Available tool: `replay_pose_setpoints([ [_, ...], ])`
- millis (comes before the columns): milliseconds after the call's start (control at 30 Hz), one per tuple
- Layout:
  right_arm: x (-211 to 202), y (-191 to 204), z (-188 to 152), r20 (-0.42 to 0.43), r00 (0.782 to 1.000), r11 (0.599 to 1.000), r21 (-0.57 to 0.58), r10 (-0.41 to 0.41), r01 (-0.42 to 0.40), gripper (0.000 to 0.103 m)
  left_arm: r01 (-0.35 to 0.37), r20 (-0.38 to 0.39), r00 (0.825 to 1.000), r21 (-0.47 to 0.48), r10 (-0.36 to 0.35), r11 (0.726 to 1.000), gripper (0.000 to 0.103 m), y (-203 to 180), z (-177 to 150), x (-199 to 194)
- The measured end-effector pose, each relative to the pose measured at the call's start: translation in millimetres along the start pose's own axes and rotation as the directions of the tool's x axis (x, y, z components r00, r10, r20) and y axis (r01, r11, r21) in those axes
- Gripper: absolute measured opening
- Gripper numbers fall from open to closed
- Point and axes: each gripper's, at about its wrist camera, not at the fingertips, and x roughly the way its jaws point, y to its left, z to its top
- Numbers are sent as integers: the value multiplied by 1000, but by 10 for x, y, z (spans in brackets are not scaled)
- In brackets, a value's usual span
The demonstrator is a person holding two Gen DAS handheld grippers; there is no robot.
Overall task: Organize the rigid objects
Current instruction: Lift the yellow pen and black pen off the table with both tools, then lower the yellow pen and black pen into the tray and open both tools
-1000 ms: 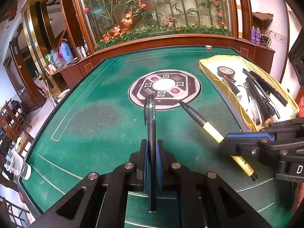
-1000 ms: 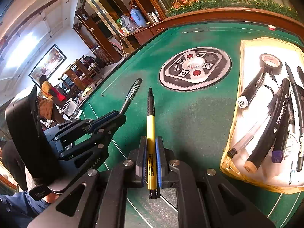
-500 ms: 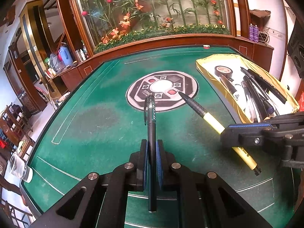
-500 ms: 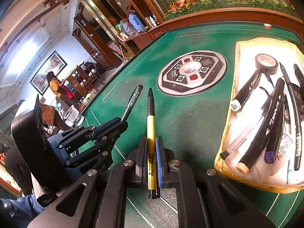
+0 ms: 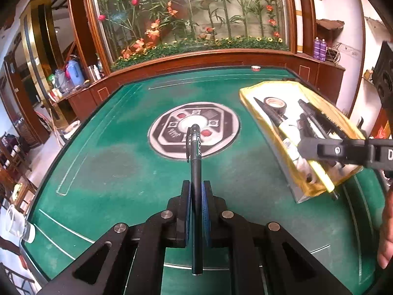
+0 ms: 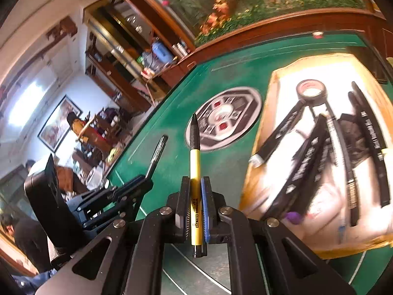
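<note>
My left gripper (image 5: 196, 189) is shut on a black pen (image 5: 195, 152) that points forward over the green table. My right gripper (image 6: 195, 186) is shut on a yellow-and-black ballpen (image 6: 195, 162). In the left wrist view the right gripper (image 5: 343, 151) hangs over the near end of the yellow tray (image 5: 248, 93), and its yellow pen (image 5: 324, 179) slants over the tray's near rim. The tray (image 6: 272, 86) holds several black markers (image 6: 280, 135) and a roll of black tape (image 6: 311, 92). In the right wrist view the left gripper (image 6: 137, 184) sits at the left with the black pen (image 6: 157, 154).
A round grey emblem (image 5: 194, 130) marks the middle of the green table (image 5: 110, 159). A wooden rail (image 5: 196, 59) and a planter of flowers run along the far edge. A clear jar (image 5: 17, 223) lies off the near left corner. A hand (image 5: 385, 233) shows at the right.
My right gripper has moved right and forward with the yellow pen, from above the green felt to over the near end of the yellow tray. My left gripper has barely moved.
</note>
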Motion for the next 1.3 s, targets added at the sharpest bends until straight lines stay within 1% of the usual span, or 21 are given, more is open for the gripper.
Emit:
replay_pose_setpoints([
  [133,-165,-182,68,49,999,999,47,-13,10,8,60,-8,998,-21,-61,998,8,-74,146,-4],
  [233,-300,-325,117,91,995,996,91,-34,25,8,101,2,995,-17,-101,995,8,-185,271,-27],
  [333,-430,-461,146,130,988,990,128,-80,64,8,144,7,990,-5,-144,990,8,-340,407,-36],
  [433,-515,-591,167,152,982,981,178,-109,82,8,189,9,982,3,-189,982,8,-499,529,-33],
  [500,-566,-651,178,167,974,973,198,-152,118,8,219,4,976,10,-219,976,8,-616,608,-13],
  [667,-682,-770,203,198,945,949,236,-260,211,8,283,-7,959,7,-283,959,8,-877,772,81],
  [767,-699,-812,210,201,932,936,247,-303,251,8,329,-23,944,-12,-329,944,8,-1037,864,207],
  [867,-672,-850,215,189,926,927,254,-326,275,8,361,-48,931,-34,-363,932,8,-1148,892,376],
  [967,-619,-903,233,170,920,917,257,-352,304,8,388,-76,917,-59,-391,920,8,-1207,848,553],
  [1067,-562,-948,219,146,917,909,259,-371,326,8,388,-74,917,-52,-391,920,8,-1233,807,626],
  [1133,-529,-953,204,133,915,905,255,-380,339,8,405,-72,910,-54,-408,913,8,-1219,792,654],
  [1167,-502,-961,201,123,915,903,254,-385,346,8,407,-69,909,-53,-410,912,8,-1214,792,667],
  [1300,-430,-990,206,101,912,898,251,-397,363,8,406,-78,909,-59,-409,912,8,-1160,770,749],
])
